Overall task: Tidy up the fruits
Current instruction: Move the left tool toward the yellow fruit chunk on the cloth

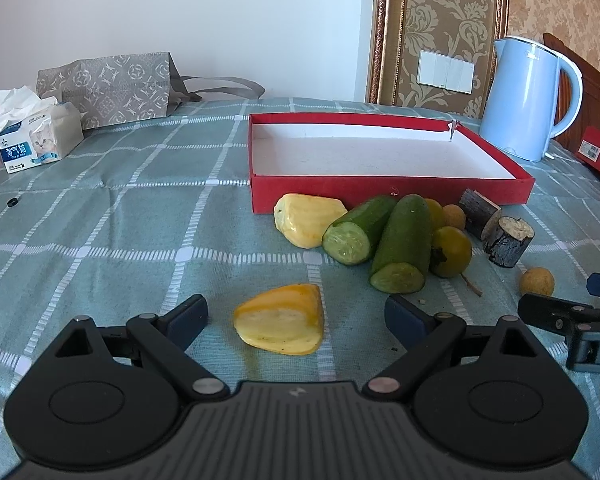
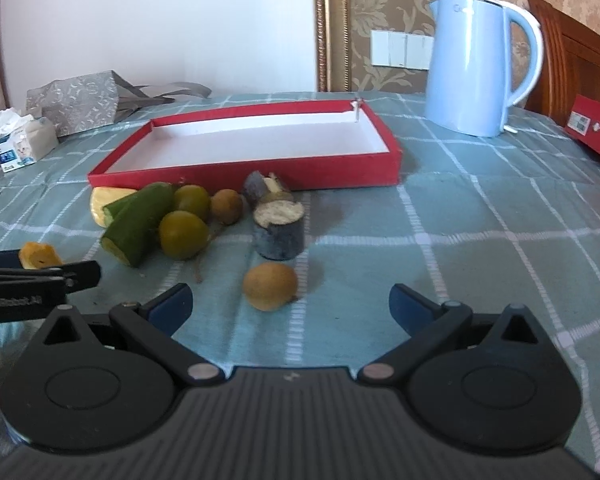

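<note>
While both grippers (left gripper [image 1: 296,316], right gripper [image 2: 290,306]) gape, red tray [image 1: 388,190] sits empty.

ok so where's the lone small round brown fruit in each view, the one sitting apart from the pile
Left wrist: the small round brown fruit sits at the far right edge, right of the cucumber pieces, just above the right claw's tip.
Right wrist: the same fruit lies near centre, just ahead of the open right claw, in front of the dark cut stalk piece.
Shared landmark: the red tray behind the pile.
</note>
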